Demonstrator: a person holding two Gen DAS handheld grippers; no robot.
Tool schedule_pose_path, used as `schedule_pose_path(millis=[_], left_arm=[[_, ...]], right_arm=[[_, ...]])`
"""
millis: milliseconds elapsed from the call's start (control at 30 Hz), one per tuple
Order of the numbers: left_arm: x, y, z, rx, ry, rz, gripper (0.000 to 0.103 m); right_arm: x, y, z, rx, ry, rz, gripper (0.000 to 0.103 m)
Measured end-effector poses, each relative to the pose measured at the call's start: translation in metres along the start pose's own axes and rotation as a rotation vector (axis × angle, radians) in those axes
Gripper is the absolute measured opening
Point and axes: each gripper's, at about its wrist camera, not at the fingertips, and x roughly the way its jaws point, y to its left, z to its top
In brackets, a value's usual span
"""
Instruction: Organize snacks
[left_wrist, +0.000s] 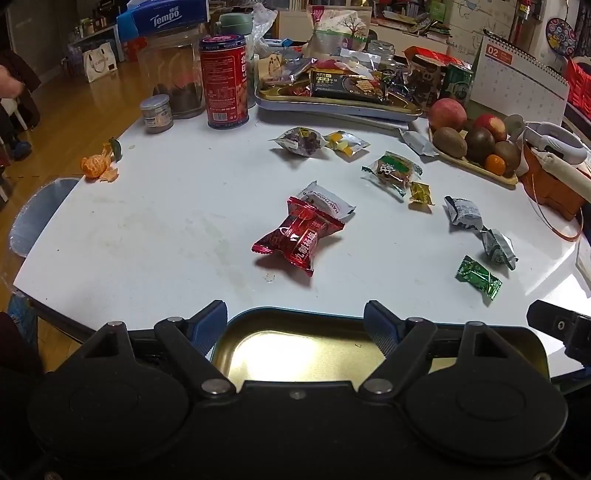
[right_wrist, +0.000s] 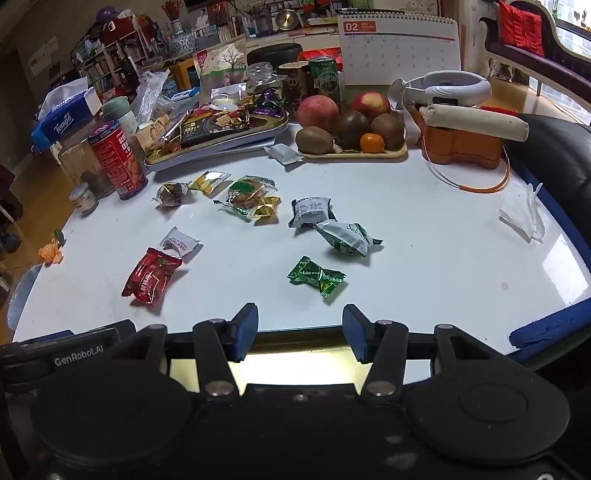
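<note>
Several wrapped snacks lie loose on the white table (left_wrist: 155, 229). Among them are a red packet (left_wrist: 295, 240) (right_wrist: 151, 277), a white packet (left_wrist: 328, 205) (right_wrist: 181, 242) and a green candy (left_wrist: 478, 278) (right_wrist: 317, 277). Farther back lie a silver-green packet (right_wrist: 347, 238) and a cookie in clear wrap (right_wrist: 245, 192). A gold-lined tin (left_wrist: 280, 350) (right_wrist: 295, 365) sits at the near edge under both grippers. My left gripper (left_wrist: 295, 319) hangs open wide over the tin, short of the red packet. My right gripper (right_wrist: 300, 328) is open and holds nothing, just short of the green candy.
At the back stand a tray heaped with snacks (left_wrist: 332, 109), a red can (left_wrist: 223, 81), a glass jar (left_wrist: 173, 74) and a fruit tray (left_wrist: 476, 166). An orange box (right_wrist: 461, 146) and a calendar (right_wrist: 399, 48) are at the right. Orange peel (left_wrist: 98, 164) lies at the left edge.
</note>
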Motion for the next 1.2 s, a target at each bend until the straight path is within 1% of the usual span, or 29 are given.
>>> schedule_pose_path(millis=[700,900,1000,1200], left_arm=[[0.0026,-0.004,-0.0039,0.008,0.01,0.004,0.081],[0.0037,-0.0054,-0.0037,0.01,0.011,0.02,0.081],[0.0039,-0.006,-0.0034,0.013,0.006,0.026,0.078],[0.0049,-0.0069,-0.0038,0.03,0.018,0.011,0.078]], right_arm=[[0.0025,0.0013,-0.0019,-0.002,0.001,0.003,0.054],[0.0028,0.0026,-0.0021,-0.004,0.004,0.008,0.054],[0.0029,0.0034,-0.0024,-0.006,0.002,0.008,0.054],[0.0033,0.0032,-0.0025,0.001,0.004,0.01,0.054]])
